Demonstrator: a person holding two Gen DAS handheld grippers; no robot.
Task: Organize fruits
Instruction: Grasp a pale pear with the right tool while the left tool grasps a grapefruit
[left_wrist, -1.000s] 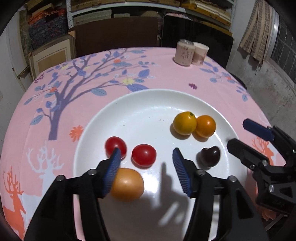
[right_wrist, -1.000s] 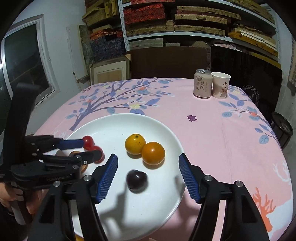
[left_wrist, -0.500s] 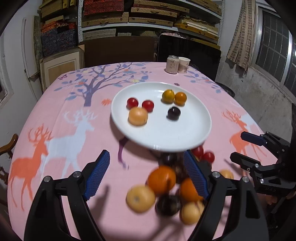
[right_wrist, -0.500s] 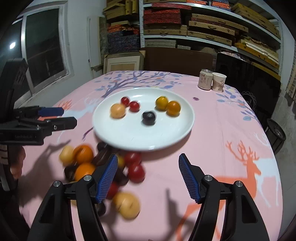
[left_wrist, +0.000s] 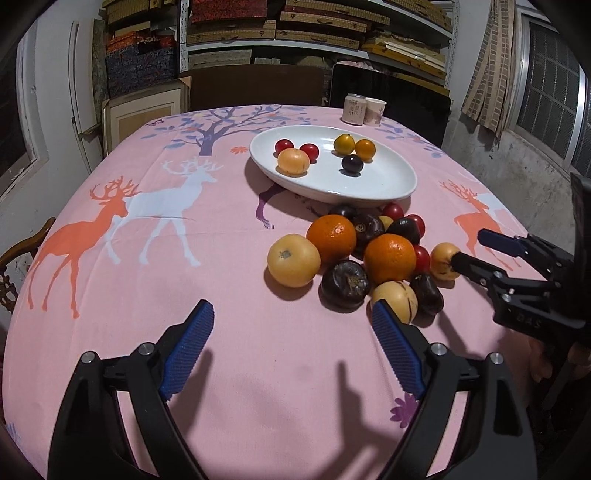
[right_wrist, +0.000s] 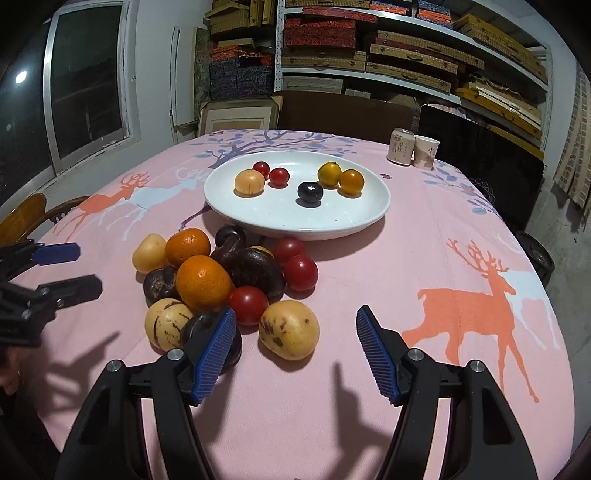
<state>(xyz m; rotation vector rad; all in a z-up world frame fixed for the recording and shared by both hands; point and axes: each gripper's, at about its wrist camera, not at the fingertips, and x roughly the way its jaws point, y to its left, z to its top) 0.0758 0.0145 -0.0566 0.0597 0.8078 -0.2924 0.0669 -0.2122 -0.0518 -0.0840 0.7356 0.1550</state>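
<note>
While our left gripper (left_wrist: 291, 325) is opening wide over bare tablecloth (left_wrist: 147, 280), empty, the fruit pile (left_wrist: 369, 254) sits just ahead-right of it, near the white plate (left_wrist: 388, 184), with our right gripper (right_wrist: 295, 328) open, empty, right-front of the pile.

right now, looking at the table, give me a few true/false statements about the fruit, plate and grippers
1. The white plate holds six fruits. True.
2. The dark fruit on the plate touches the red tomatoes. False: it lies apart from them.
3. The fruit pile sits on the tablecloth beside the plate. True.
4. The left gripper grips an orange. False: its jaws are opening over bare cloth.
5. The can stands on the plate. False: it stands on the cloth beside a paper cup.
</note>
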